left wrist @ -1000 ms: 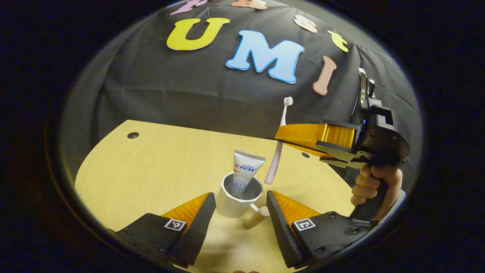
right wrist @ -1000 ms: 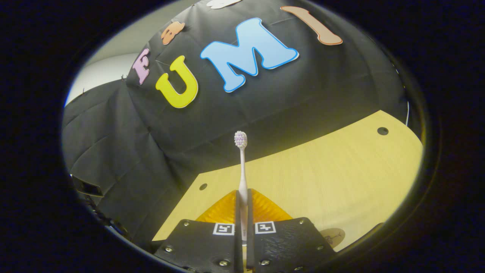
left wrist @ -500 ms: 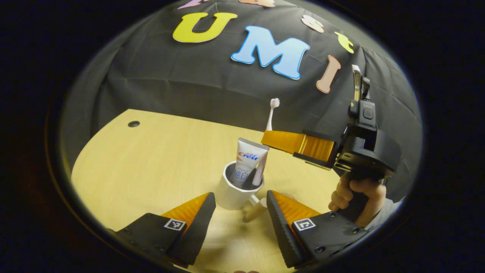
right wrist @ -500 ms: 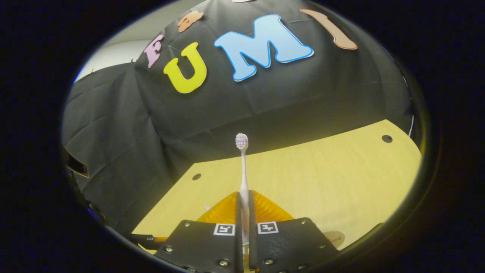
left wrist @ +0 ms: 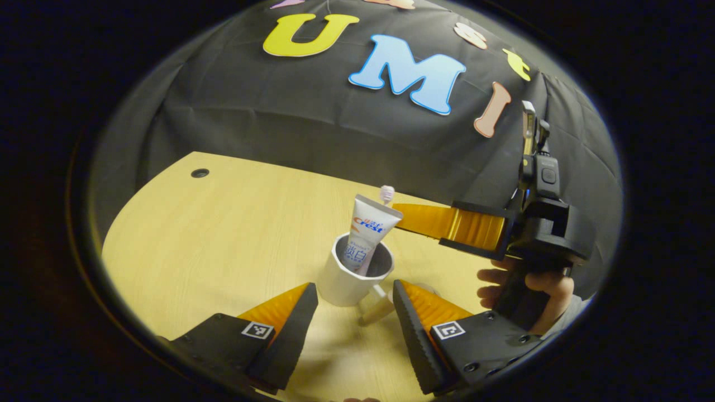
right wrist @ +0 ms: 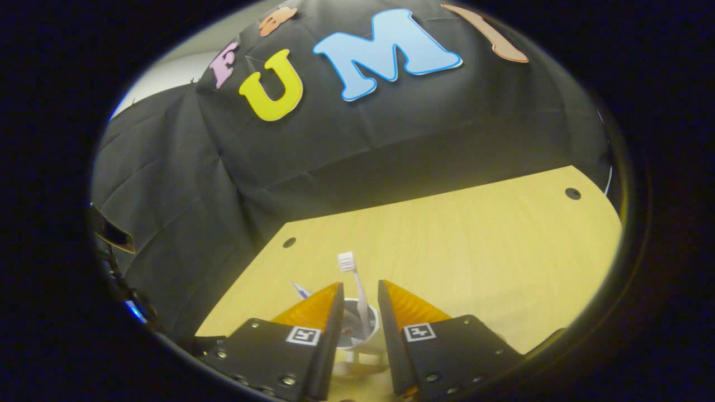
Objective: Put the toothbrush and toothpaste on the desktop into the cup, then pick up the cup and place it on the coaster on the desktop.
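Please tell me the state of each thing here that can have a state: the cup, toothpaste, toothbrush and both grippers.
cup: upright on the desktop, handle toward the left gripper
toothpaste: standing in the cup
toothbrush: in the cup, released, head up
left gripper: open, empty
right gripper: open, fingers either side of the toothbrush

cup point(left wrist: 349, 282): 1 | toothpaste point(left wrist: 366, 231): 1 | toothbrush point(right wrist: 353, 285): 1 | grippers: 2
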A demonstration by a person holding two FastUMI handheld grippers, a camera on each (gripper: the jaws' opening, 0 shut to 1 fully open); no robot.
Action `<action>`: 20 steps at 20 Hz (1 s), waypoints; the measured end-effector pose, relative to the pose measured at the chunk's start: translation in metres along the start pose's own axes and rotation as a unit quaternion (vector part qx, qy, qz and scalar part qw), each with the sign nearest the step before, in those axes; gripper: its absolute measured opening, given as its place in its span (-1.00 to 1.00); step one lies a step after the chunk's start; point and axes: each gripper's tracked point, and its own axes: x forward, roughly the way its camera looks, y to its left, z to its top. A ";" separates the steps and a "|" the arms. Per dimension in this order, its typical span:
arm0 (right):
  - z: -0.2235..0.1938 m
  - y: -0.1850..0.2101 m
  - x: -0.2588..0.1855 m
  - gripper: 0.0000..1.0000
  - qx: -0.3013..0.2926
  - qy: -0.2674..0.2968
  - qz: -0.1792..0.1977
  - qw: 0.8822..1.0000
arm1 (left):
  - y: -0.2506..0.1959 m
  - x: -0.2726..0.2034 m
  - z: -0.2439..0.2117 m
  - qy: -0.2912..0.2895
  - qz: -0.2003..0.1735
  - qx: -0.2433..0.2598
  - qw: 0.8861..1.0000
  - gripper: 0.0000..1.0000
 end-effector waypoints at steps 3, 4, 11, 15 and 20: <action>0.001 -0.004 -0.004 0.48 -0.003 0.002 -0.009 1.000 | -0.002 0.000 -0.003 0.004 0.000 -0.003 1.000 0.86; 0.003 -0.005 -0.007 0.80 -0.007 -0.001 -0.012 1.000 | -0.004 -0.001 -0.003 0.005 0.000 -0.005 1.000 0.86; 0.017 -0.018 -0.039 0.86 -0.013 -0.012 -0.037 0.999 | -0.022 0.006 -0.012 0.020 0.000 -0.006 1.000 0.67; 0.025 -0.037 -0.062 0.85 -0.008 -0.019 -0.057 0.998 | -0.031 0.013 -0.017 0.032 0.007 -0.007 0.999 0.65; 0.034 -0.061 -0.093 0.85 -0.010 -0.036 -0.081 0.996 | -0.031 0.025 -0.030 0.058 0.036 -0.027 0.997 0.76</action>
